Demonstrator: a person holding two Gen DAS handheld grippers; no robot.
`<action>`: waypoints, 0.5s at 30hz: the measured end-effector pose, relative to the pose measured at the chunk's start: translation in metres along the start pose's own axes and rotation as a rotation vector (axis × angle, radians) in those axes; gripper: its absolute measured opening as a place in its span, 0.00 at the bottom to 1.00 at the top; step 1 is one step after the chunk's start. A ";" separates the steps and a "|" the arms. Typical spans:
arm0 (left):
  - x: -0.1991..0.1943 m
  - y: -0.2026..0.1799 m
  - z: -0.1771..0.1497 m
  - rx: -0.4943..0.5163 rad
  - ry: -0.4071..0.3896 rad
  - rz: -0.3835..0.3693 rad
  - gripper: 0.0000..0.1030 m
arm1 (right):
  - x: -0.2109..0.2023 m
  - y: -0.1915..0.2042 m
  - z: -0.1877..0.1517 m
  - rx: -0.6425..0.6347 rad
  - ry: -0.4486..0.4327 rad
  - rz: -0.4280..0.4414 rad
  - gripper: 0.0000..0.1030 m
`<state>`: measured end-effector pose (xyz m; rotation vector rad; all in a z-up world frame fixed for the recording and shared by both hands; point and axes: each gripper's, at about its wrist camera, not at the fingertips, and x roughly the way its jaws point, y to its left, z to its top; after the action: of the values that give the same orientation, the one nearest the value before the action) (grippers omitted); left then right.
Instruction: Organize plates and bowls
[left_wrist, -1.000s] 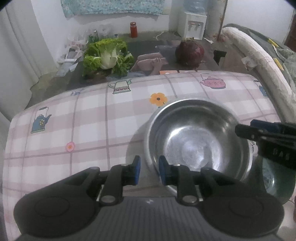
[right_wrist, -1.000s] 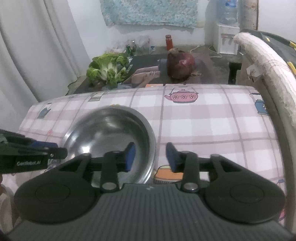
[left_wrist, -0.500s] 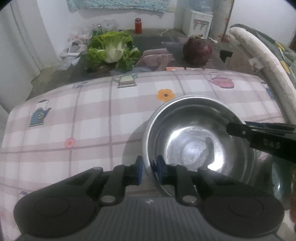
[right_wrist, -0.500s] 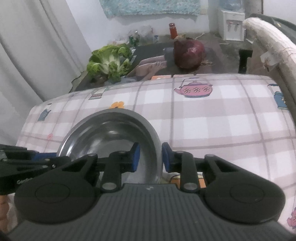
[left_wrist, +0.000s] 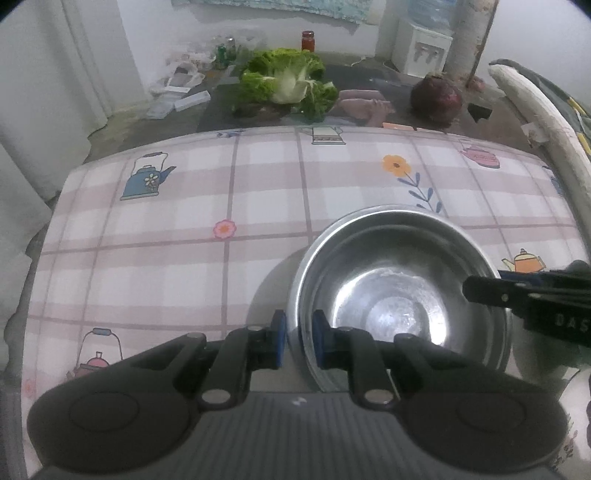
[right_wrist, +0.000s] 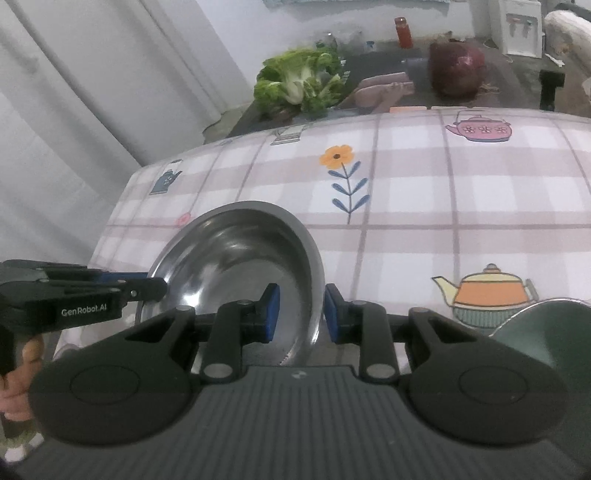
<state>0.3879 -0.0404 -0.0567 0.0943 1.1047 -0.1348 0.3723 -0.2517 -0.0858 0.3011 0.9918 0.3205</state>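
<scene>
The steel bowl (left_wrist: 402, 295) sits toward the near right part of the table (left_wrist: 184, 258), on a checked cloth printed with teapots and flowers, and it is gripped from both sides at once.

On the left, the left gripper (left_wrist: 297, 341) is pinched on the bowl's near-left rim, one blue pad outside the wall and one inside, with no slack showing. From the right gripper's camera it appears as a black arm reaching the bowl's left edge.

On the opposite side, the right gripper (right_wrist: 300, 314) straddles the bowl's right rim. The inner pad is close against the inside wall and the outer pad just outside it; the rim is between them and the hold looks firm, though full contact of the outer pad is hard to confirm.

Further right, at the table's near right corner, the edge of a dark green dish (right_wrist: 546, 332) shows, probably the next piece to stack or nest.

To do this lift well, both hands should probably rise together and level, keeping the rim from twisting. Thin, slick steel can slip from the pads, so a slow start seems wise.
</scene>
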 end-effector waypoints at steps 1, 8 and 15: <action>0.000 -0.001 -0.001 0.003 -0.006 0.003 0.16 | 0.000 0.002 -0.001 -0.002 -0.006 -0.009 0.26; -0.023 -0.009 -0.007 0.027 -0.104 0.045 0.34 | -0.022 -0.001 -0.004 0.017 -0.071 -0.033 0.27; -0.064 -0.045 -0.010 0.102 -0.181 -0.048 0.52 | -0.103 -0.032 -0.018 0.047 -0.194 -0.051 0.40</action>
<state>0.3438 -0.0798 -0.0043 0.1441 0.9192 -0.2383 0.3085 -0.3201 -0.0288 0.3425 0.8155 0.2176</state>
